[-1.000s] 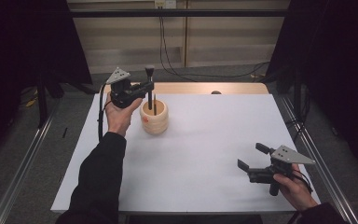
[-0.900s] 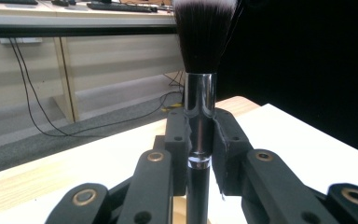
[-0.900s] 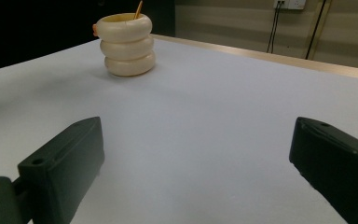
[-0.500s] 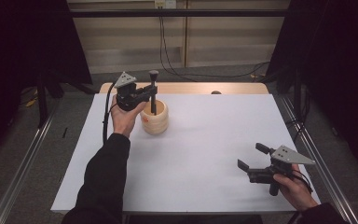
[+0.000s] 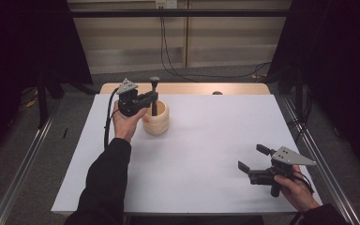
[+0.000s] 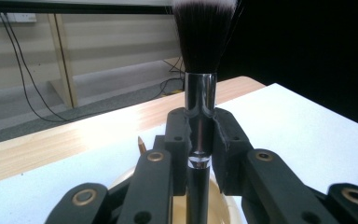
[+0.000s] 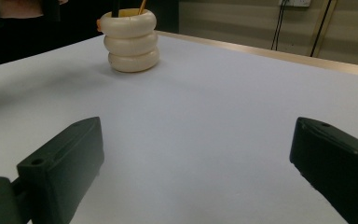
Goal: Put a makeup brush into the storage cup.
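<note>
1. Now the left tool [image 5: 151, 97] is closed on the handle of a makeup brush [image 6: 199, 93], and the brush stands upright with its bristles on top.
2. Its lower end is inside the cream ribbed holder [image 5: 156, 120], which stands at the far left part of the white desk [image 5: 206, 154].
3. A thin pencil tip [image 6: 141, 144] also shows in the holder.
4. The right tool [image 5: 254, 160] is open and holds nothing; it is near the desk's right front corner, well apart from the holder.
</note>
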`<state>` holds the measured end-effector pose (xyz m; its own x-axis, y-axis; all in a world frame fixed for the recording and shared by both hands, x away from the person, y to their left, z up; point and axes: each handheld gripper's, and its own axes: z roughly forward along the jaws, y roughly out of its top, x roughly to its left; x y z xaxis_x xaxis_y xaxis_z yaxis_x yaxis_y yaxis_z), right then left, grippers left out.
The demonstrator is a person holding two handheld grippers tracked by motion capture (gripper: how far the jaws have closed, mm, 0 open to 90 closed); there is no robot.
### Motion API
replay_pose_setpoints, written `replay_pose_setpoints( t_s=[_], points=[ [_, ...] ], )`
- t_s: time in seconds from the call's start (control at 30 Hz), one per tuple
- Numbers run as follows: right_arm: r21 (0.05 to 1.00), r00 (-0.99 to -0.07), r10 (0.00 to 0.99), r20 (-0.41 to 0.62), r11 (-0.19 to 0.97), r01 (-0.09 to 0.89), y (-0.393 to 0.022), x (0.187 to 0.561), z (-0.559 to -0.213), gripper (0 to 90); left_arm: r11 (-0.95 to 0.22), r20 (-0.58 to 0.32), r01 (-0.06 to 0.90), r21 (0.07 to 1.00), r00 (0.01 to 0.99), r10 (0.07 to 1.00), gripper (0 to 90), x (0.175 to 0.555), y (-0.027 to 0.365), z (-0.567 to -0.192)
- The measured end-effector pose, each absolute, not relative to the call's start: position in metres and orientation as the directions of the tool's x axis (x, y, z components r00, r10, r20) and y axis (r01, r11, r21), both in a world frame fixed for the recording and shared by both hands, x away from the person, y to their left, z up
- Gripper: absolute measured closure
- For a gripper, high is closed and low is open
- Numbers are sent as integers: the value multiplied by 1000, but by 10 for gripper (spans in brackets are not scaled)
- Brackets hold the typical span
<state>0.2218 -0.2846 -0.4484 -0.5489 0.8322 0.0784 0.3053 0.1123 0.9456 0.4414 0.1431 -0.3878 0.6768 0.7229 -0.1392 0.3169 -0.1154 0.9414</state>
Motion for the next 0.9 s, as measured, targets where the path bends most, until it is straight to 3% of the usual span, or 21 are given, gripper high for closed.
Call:
replay_pose_setpoints(
  t_s=[0.9],
  points=[
    [949, -566, 822, 60, 129, 289, -284, 221, -448, 17, -114, -146, 335, 935, 658, 738, 774, 438, 143, -408]
  ],
)
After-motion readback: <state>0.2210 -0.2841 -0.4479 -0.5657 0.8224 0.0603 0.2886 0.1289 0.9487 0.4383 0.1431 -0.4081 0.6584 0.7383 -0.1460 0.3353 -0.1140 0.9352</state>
